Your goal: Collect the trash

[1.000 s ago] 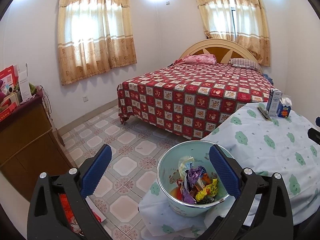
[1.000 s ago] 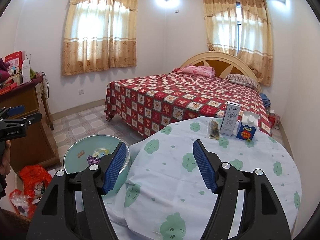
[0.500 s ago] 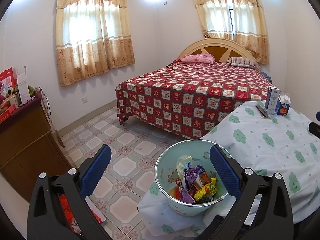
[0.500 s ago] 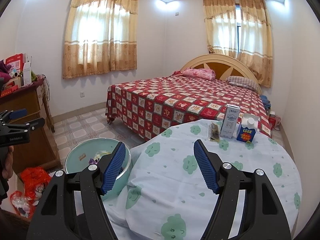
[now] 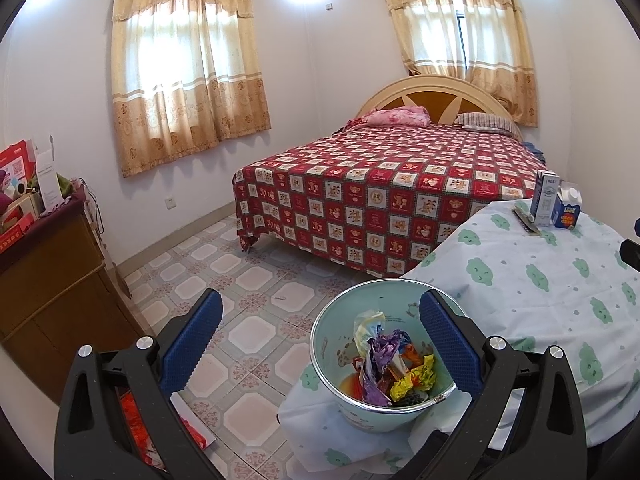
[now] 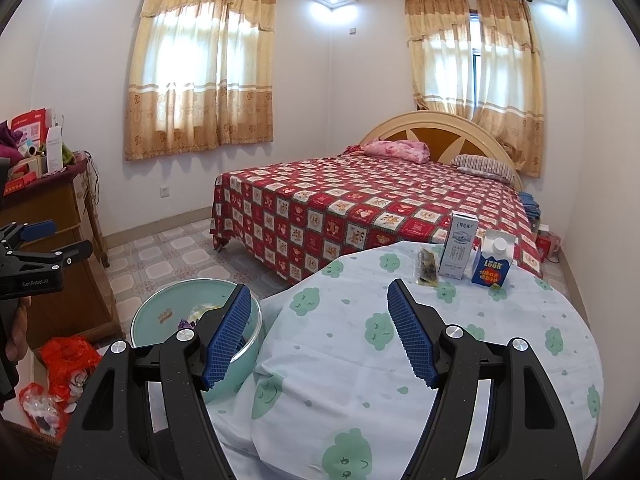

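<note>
Both grippers wide and empty above the cloud-print table; three pieces of trash waiting at the far edge.

Left gripper [image 5: 318, 344] released, nothing between its blue pads, hovering near the pale green metal bucket [image 5: 332, 330], already part-filled with crumpled purple and yellow wrappers [image 5: 390, 368] and standing just beside the round table under a white cloth with green clouds [image 6: 460, 344]. Right gripper [image 6: 320, 332] likewise spread and holding nothing, aimed across the cloth. At the far side, close together: a flat dark snack wrapper [image 6: 426, 266], a tall white milk carton [image 6: 458, 246] and a short blue carton with a white cap [image 6: 492, 264]. Best probably to reach first for the wrapper, lying nearest; come in low and level, pinch its raised edge rather than the cloth, avoid knocking the upright cartons, then carry over the bucket's rim before letting go.
</note>
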A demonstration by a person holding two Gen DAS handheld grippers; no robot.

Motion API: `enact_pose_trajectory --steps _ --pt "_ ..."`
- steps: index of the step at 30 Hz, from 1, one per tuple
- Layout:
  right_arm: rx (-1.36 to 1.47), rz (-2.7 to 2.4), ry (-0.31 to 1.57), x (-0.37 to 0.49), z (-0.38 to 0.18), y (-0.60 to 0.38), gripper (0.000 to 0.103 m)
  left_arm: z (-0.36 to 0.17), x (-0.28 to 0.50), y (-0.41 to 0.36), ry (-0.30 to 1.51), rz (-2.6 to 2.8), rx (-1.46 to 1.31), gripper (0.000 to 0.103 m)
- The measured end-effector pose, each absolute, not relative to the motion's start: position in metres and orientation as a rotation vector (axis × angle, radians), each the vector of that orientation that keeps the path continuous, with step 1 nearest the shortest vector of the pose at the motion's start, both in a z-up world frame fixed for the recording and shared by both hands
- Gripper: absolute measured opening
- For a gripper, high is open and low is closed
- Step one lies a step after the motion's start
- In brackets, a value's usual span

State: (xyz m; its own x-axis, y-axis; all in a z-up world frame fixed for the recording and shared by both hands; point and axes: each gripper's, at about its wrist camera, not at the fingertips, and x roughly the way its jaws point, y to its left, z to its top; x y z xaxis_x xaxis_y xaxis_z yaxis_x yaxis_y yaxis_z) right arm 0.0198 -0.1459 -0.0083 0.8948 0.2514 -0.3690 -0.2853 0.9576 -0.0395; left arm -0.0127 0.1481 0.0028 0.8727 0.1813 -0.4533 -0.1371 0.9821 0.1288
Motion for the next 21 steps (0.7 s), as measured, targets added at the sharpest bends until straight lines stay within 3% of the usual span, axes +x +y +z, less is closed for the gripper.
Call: enact_pose_trajectory --steps 21 --pt "-0.102 0.265 0.371 0.0207 -0.0048 -0.1501 0.073 0.0007 -0.0115 0.1421 0.49 0.147 0.136 0.097"
